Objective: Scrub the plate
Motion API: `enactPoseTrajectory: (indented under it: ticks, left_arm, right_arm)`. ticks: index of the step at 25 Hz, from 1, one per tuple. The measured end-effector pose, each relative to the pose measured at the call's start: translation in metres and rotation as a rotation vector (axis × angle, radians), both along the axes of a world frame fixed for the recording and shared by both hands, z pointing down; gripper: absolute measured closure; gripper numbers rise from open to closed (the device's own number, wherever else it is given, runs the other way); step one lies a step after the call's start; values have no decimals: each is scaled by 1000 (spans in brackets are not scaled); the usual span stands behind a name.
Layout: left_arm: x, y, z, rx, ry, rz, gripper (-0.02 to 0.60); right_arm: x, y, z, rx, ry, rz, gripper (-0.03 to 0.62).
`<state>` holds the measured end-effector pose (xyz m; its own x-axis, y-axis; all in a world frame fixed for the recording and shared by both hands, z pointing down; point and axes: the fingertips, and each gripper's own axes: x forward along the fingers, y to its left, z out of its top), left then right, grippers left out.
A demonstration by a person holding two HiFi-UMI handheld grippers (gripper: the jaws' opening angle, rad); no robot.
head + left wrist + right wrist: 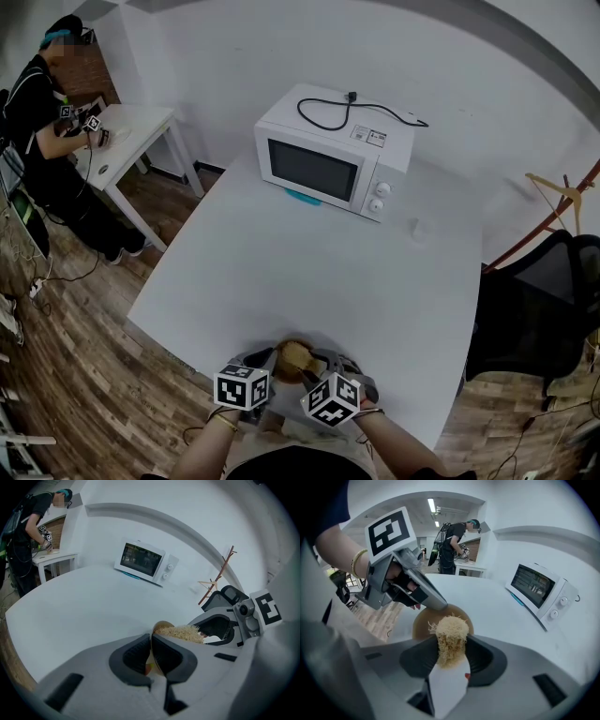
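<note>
Left gripper (266, 364), head view: pinching the small brown plate (293, 358) by its left rim. You hold it above the near edge of the white surface (309, 272), close to your body. Right gripper (321, 364) meets it from the right, marker cubes almost side by side. Both forearms come in from the near edge and both grippers slant down and away from you. Microwave (333, 155) sits at the far side, well apart.

Left gripper view: jaws nearly pressed together, with only the thin plate rim (162, 624) between the pads. Plate stands on edge here. The pale fibrous scrubber (180, 632) lies against its right face.

Right gripper view: jaws clamped on the scrubber (450, 637), a springy tuft bulging out past the pads, its tip on the plate's brown face (423, 624). The left gripper's tip bites the far-left rim (437, 604).

Handling, as judgement: the plate looks light, stiff and thin, likely smooth, so a rim pinch can pivot or slip under sideways scrubbing. Take a deep hold on the rim. The scrubber looks soft and compressible; grip it low, so the free end does the work.
</note>
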<state>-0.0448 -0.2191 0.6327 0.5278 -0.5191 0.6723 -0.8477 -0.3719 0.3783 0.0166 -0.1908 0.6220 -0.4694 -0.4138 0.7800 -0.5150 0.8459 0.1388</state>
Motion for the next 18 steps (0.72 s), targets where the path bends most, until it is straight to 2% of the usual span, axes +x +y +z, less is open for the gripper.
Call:
enactPoseTrajectory:
  ticks: [11,18]
  left_arm:
    - [-3,-10,-5,24,-8,-23,552]
    - [-4,-11,-8,36,-8,-38,552]
  right_arm:
    - [-25,0,-7,27,12,-62,427]
    - [-25,20,-8,44,18,-77,427]
